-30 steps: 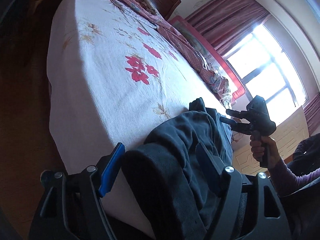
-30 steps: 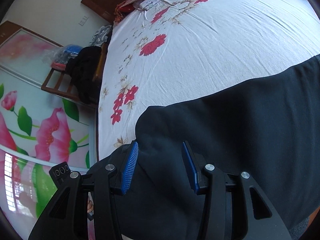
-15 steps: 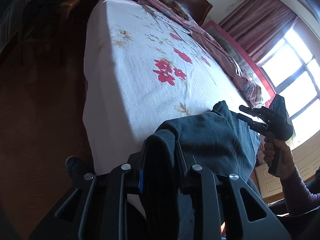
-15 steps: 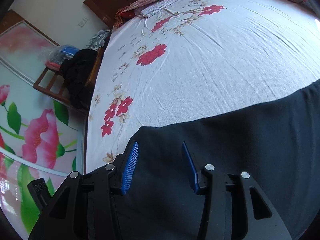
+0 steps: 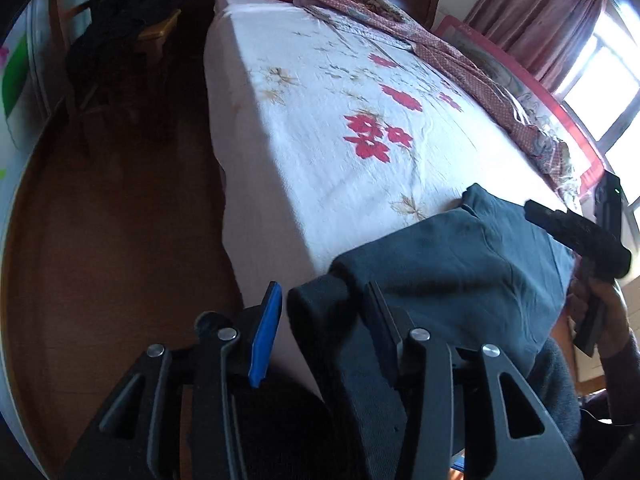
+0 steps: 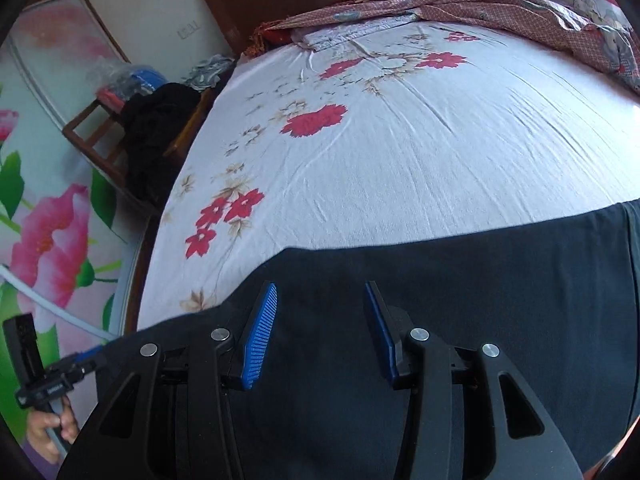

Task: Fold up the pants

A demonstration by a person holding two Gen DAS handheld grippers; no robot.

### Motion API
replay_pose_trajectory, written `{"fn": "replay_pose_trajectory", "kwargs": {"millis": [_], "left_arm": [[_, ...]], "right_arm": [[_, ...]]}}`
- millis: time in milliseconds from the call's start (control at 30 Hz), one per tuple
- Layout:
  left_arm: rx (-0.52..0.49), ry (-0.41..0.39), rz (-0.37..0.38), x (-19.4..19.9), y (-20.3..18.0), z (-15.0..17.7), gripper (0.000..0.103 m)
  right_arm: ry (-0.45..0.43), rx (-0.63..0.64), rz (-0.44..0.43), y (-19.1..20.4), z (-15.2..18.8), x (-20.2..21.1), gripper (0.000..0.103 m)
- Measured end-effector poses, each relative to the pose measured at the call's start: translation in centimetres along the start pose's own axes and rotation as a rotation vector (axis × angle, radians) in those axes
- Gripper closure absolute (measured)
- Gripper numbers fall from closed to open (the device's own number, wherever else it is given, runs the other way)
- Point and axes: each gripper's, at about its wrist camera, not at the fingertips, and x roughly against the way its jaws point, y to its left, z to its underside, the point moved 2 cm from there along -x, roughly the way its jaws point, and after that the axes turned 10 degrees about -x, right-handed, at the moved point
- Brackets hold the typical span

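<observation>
Bright window (image 5: 612, 92) glare, shadowed floor (image 5: 120, 240), fisheye-warped edges.

**Dark pants, floral sheet**

Your pants (image 5: 460, 264) read dark slate-blue; the bedsheet (image 6: 400, 152) is white w/ red flowers & tan leaves. Both grippers: black frames, blue pads (image 6: 260, 336). The quilt (image 6: 500, 4) is red-checked; the wardrobe door (image 6: 52, 208) has pink blooms & green leaves.

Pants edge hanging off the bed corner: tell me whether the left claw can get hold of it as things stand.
Probably yes. The left claw is open, and the hanging fold of the dark pants already sits between its fingers at the bed corner, with nothing blocking it.
</observation>
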Motion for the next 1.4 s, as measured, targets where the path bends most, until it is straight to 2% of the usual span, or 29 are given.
{"fn": "replay_pose_trajectory", "kwargs": {"millis": [33, 100, 167, 233, 300, 333, 400, 467, 500, 567, 667, 733, 800, 900, 967, 1000, 1067, 1133, 1267, 1333, 1400], "left_arm": [[-0.014, -0.016, -0.057, 1.1, -0.1, -0.1, 0.057], [-0.028, -0.076, -0.09, 3.2, -0.8, -0.5, 0.052], [-0.016, -0.12, -0.061, 4.7, -2.1, -1.2, 0.043], [-0.029, -0.152, 0.012, 5.2, -4.7, -2.3, 0.038], [-0.078, -0.163, 0.063, 4.6, -8.1, -3.3, 0.028], [-0.096, -0.16, 0.087, 3.8, -10.1, -3.8, 0.025], [-0.159, -0.149, 0.16, 1.8, -14.6, -4.3, 0.024], [-0.21, -0.128, 0.17, -0.9, -18.2, -4.4, 0.023], [-0.216, -0.099, 0.188, -2.4, -19.6, -4.3, 0.024], [-0.212, -0.076, 0.221, -4.7, -21.8, -4.0, 0.024], [-0.251, -0.038, 0.194, -7.0, -24.2, -3.4, 0.026], [-0.279, 0.002, 0.116, -8.3, -25.0, -2.5, 0.026], [-0.294, 0.027, 0.051, -9.3, -25.0, -1.6, 0.028], [-0.41, 0.03, -0.067, -9.3, -26.3, -0.5, 0.028], [-0.499, 0.036, -0.159, -9.2, -27.3, 0.4, 0.02], [-0.499, 0.032, -0.183, -9.1, -27.1, 0.6, 0.014], [-0.43, 0.033, -0.14, -8.8, -26.0, 0.6, 0.012], [-0.433, 0.041, -0.128, -8.7, -25.8, 0.4, 0.011], [-0.443, 0.042, -0.139, -8.7, -25.8, 0.5, 0.01], [-0.442, 0.035, -0.138, -8.8, -25.8, 0.6, 0.008], [-0.444, 0.035, -0.14, -9.1, -25.8, 0.5, 0.007]], "right_arm": [[-0.011, 0.049, 0.01, 0.1, 1.5, 0.8, 0.058], [0.036, 0.141, 0.043, 0.5, 4.8, 0.6, 0.058], [0.123, 0.285, 0.145, 1.0, 8.4, -2.1, 0.058], [0.044, 0.375, 0.182, 1.5, 9.9, -2.0, 0.058], [0.072, 0.276, 0.128, 0.6, 8.7, -1.2, 0.058], [0.076, 0.184, 0.06, -0.3, 7.8, -0.2, 0.058], [0.027, 0.011, -0.062, -3.0, 6.3, 2.7, 0.058], [-0.019, -0.143, -0.114, -6.9, 4.9, 5.6, 0.058], [-0.044, -0.216, -0.128, -9.4, 4.4, 7.1, 0.054], [-0.103, -0.328, -0.098, -14.4, 3.8, 10.1, 0.047], [-0.159, -0.448, -0.035, -21.3, 3.9, 13.6, 0.047], [-0.19, -0.537, -0.006, -25.6, 4.4, 15.3, 0.047], [-0.238, -0.601, 0.084, -29.3, 4.8, 16.8, 0.047], [-0.313, -0.72, 0.144, -34.5, 4.6, 18.6, 0.047], [-0.36, -0.829, 0.145, -38.0, 4.3, 19.1, 0.043], [-0.377, -0.885, 0.115, -39.6, 4.2, 19.1, 0.043], [-0.398, -0.974, 0.074, -42.3, 3.3, 18.3, 0.043], [-0.43, -1.036, 0.013, -44.8, 2.4, 17.6, 0.043], [-0.495, -1.114, 0.0, -48.0, 0.7, 16.4, 0.043], [-0.487, -1.131, -0.006, -49.2, -0.1, 15.5, 0.043], [-0.46, -1.122, 0.023, -49.7, -0.8, 14.8, 0.045]]}}
